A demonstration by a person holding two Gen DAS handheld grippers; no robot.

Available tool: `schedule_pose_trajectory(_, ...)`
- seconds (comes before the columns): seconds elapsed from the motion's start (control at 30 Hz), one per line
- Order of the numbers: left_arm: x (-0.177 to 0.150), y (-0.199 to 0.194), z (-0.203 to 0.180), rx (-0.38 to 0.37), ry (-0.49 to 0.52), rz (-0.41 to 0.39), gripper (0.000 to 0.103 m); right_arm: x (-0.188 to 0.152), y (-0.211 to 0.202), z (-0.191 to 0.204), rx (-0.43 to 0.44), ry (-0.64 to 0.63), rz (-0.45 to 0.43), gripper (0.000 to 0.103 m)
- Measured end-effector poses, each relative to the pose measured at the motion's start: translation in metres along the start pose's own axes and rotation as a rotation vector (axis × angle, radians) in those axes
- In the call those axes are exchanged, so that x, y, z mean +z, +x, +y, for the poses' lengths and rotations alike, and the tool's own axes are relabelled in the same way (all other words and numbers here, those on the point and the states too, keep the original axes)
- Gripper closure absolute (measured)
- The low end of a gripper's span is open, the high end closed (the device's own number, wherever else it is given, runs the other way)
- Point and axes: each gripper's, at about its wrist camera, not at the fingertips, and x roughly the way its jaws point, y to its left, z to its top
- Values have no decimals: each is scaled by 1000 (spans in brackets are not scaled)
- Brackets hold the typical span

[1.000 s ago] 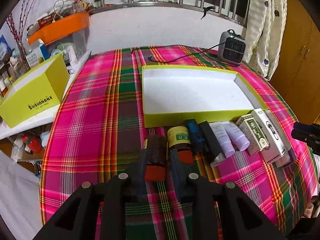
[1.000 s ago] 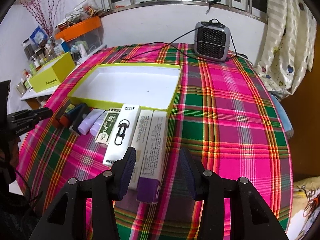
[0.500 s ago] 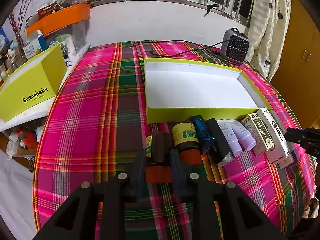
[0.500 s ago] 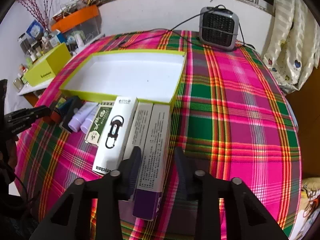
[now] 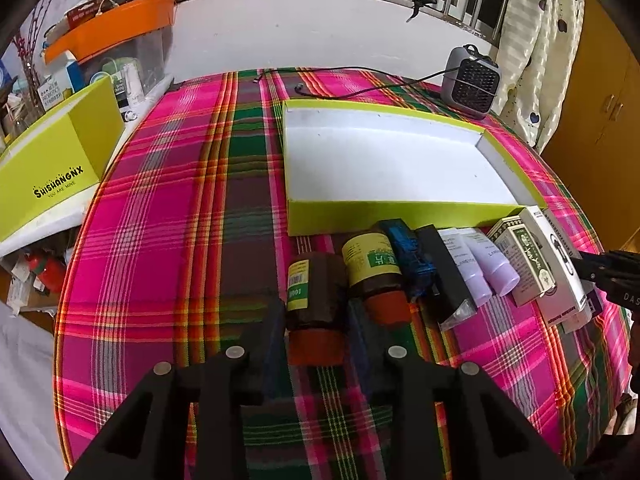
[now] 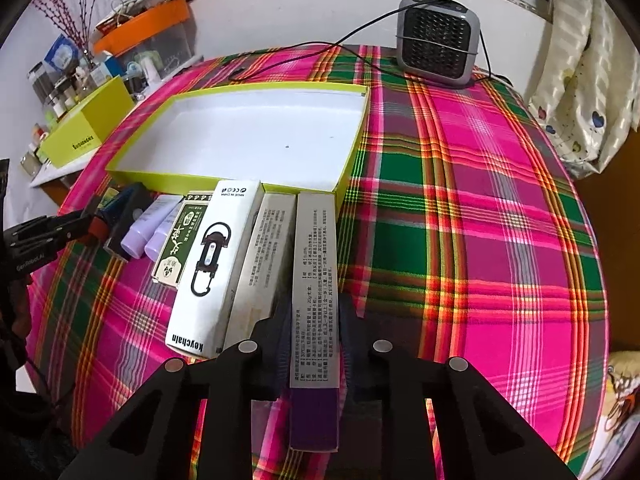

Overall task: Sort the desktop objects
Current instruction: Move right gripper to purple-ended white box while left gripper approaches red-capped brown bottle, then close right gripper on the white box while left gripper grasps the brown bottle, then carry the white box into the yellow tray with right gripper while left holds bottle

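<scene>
Left tongs (image 5: 316,320) round brown, orange-capped bottle (image 5: 316,304)

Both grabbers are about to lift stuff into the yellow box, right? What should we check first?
1. Left gripper fingers on both sides of the brown bottle: ok.
2. Right gripper fingers on both sides of the purple-ended box: ok.
3. Yellow-green tray has room inside: ok.
4. Grips tight enough to lift: cannot tell.
5. Neighbouring second bottle won't get dragged along: cannot tell.

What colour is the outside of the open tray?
Lime green tray, white inside; clearest in the left wrist view.
</scene>
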Motion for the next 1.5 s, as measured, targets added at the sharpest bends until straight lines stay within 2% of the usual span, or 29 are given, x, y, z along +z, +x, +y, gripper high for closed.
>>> schedule_pose_trajectory(0.17, -3, 1, 0, -7, -6, -3, 71, -1, -1, -2, 2, 2, -5, 81)
schedule_pose_trajectory(0.47, -2, -15, 7, 5, -30, -64, 71, -2, -16, -7, -10, 24, -43, 81)
schedule_pose_trajectory(0.67, 6, -24, 15, 12, -57, -110, 71, 13, -40, -8, 0, 50, -132, 81)
schedule_pose_trajectory(0.9, 21, -27, 20, 12, -68, -154, 71, 47, -56, 13, 44, 28, -231, 81)
schedule_pose_trajectory(1.2, 40, -18, 35, 2, -113, -204, 71, 92, -34, 49, 133, 19, -252, 81)
schedule_pose_trajectory(1.5, 34, -13, 45, -14, -141, -206, 71, 139, 12, 80, 220, 76, -180, 81)
